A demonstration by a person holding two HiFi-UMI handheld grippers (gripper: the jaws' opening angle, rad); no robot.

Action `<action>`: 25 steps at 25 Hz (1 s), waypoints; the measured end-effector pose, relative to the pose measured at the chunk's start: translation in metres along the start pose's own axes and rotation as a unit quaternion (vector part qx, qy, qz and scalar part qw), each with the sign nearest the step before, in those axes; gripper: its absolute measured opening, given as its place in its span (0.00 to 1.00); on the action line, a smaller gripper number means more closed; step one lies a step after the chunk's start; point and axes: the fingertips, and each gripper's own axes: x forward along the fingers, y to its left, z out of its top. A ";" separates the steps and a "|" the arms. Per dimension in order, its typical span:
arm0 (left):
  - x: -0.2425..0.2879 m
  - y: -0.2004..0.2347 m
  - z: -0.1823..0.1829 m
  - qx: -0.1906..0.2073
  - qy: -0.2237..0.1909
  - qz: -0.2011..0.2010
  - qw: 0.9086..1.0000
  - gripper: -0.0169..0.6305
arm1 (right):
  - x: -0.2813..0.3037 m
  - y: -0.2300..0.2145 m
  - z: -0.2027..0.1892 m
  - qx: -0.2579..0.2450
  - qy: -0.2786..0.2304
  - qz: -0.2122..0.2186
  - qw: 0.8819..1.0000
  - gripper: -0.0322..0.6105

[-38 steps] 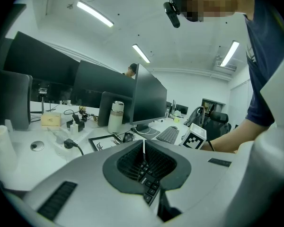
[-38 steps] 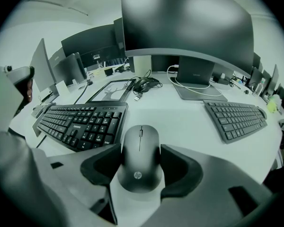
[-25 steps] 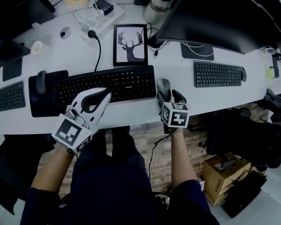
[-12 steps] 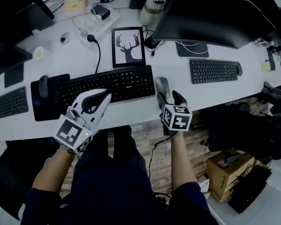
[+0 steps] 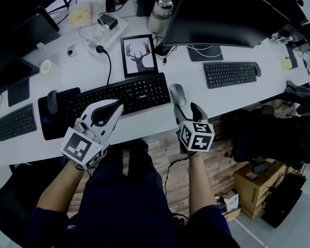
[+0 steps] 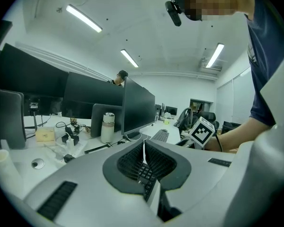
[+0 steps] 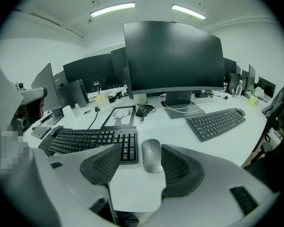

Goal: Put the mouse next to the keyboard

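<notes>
A grey mouse (image 5: 177, 94) lies on the white desk just right of the black keyboard (image 5: 119, 94). Behind it, my right gripper (image 5: 187, 108) is open. In the right gripper view the mouse (image 7: 152, 155) rests on the desk ahead of the right gripper (image 7: 141, 150), between its spread pads and nearer the right one; nothing grips it. The keyboard (image 7: 92, 141) sits to its left. Over the keyboard's near edge, my left gripper (image 5: 118, 106) is shut and empty. In the left gripper view the left gripper (image 6: 143, 148) has its pads meeting, with keyboard keys (image 6: 144, 174) showing below.
A framed deer picture (image 5: 139, 56) stands behind the keyboard. A large monitor (image 5: 222, 14), a metal bottle (image 5: 160, 12) and a second keyboard (image 5: 230, 74) lie further back and right. Another mouse (image 5: 52, 101) sits on a black mat at left. The desk's near edge (image 5: 144, 130) runs under both grippers.
The head view has shifted a little. My right gripper has drawn back slightly toward the desk's edge; the mouse stays beside the keyboard. The left gripper has not moved.
</notes>
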 end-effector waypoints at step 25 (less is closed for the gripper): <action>-0.024 -0.011 0.031 0.036 -0.020 -0.044 0.998 0.09 | -0.097 0.054 0.051 -0.003 -0.120 -0.012 0.993 0.39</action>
